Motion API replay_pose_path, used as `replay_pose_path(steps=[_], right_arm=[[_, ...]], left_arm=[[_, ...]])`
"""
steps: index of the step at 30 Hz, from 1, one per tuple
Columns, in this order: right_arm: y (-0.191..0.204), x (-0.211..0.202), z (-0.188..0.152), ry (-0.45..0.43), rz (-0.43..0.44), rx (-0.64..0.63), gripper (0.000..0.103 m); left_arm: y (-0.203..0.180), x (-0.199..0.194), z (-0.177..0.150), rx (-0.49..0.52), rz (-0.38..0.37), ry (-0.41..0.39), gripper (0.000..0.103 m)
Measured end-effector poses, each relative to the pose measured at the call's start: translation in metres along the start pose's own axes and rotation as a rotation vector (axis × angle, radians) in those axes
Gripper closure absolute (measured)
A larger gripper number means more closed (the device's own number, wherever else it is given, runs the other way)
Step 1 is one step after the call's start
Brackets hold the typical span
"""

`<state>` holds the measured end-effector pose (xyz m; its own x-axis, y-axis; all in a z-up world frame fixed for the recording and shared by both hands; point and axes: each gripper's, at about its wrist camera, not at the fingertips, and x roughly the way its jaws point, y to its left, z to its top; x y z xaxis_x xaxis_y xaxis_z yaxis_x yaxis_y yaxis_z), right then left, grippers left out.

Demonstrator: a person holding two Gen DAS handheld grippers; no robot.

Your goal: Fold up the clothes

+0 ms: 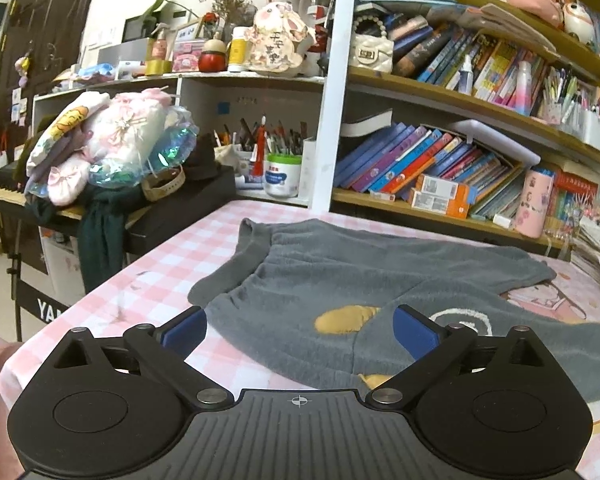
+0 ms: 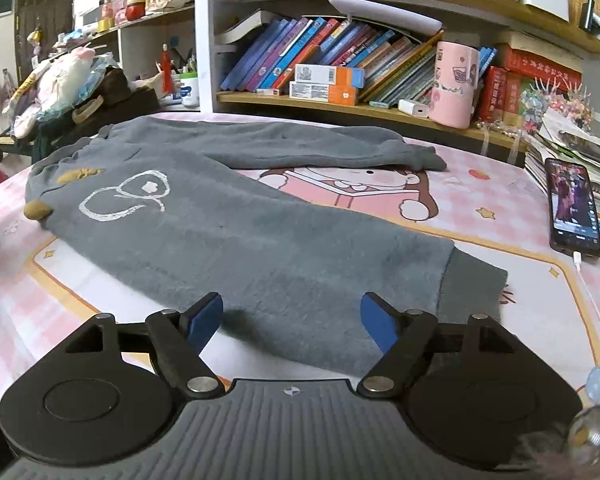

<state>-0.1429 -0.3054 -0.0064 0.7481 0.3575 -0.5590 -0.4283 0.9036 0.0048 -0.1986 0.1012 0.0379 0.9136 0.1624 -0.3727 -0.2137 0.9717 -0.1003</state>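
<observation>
Grey fleece trousers [image 1: 340, 280] lie spread flat on the pink checked table, with yellow patches and a white outline drawing near the waist. My left gripper [image 1: 300, 330] is open and empty, hovering over the waist end. In the right wrist view the trousers [image 2: 228, 232] run from the waist at the left to a leg cuff [image 2: 470, 292] at the right. My right gripper [image 2: 292, 320] is open and empty, just above the near leg beside that cuff. The far leg [image 2: 300, 144] lies toward the shelves.
A phone [image 2: 574, 208] on a white cable lies at the table's right edge beside stacked books. A bookshelf [image 2: 380, 108] with a pink cup [image 2: 454, 84] runs along the far side. A keyboard stand piled with clothes [image 1: 100, 152] stands off the left edge.
</observation>
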Motion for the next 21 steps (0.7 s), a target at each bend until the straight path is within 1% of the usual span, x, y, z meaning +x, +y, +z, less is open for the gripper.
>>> replay_pose_path(steps=[2,5,8,10,12,13,14,15,17,18,20,21], right_arm=[[-0.002,0.0,0.0,0.007,-0.01,0.007,0.029],[-0.008,0.003,-0.003,0.022,-0.018,0.021,0.029],[-0.01,0.004,-0.004,0.032,-0.019,0.027,0.028],[-0.011,0.005,-0.005,0.038,-0.019,0.031,0.028],[-0.011,0.004,-0.005,0.036,-0.017,0.034,0.028],[-0.011,0.003,-0.005,0.035,-0.016,0.034,0.028],[-0.011,0.003,-0.005,0.034,-0.014,0.035,0.028],[-0.012,0.003,-0.004,0.035,-0.015,0.036,0.028],[-0.012,0.004,-0.004,0.039,-0.015,0.037,0.028],[-0.012,0.004,-0.005,0.043,-0.016,0.037,0.028],[-0.013,0.005,-0.005,0.046,-0.019,0.034,0.028],[-0.013,0.005,-0.005,0.048,-0.022,0.034,0.028]], left_arm=[[0.0,0.001,0.0,0.007,-0.008,0.005,0.002],[-0.002,0.003,0.002,0.02,-0.001,0.016,0.002],[-0.001,-0.003,0.005,0.025,-0.001,-0.003,0.002],[0.006,-0.007,0.006,-0.008,-0.012,-0.018,0.002],[0.019,-0.004,0.006,-0.07,-0.025,-0.009,0.003],[0.025,-0.002,0.006,-0.102,-0.028,-0.002,0.007],[0.035,0.003,0.006,-0.144,-0.014,0.015,0.018],[0.044,0.008,0.006,-0.185,0.001,0.033,0.024],[0.063,0.019,0.006,-0.271,0.025,0.066,0.049],[0.073,0.025,0.006,-0.326,0.024,0.078,0.053],[0.087,0.037,0.005,-0.419,0.012,0.097,0.055],[0.091,0.044,0.004,-0.448,0.005,0.11,0.055]])
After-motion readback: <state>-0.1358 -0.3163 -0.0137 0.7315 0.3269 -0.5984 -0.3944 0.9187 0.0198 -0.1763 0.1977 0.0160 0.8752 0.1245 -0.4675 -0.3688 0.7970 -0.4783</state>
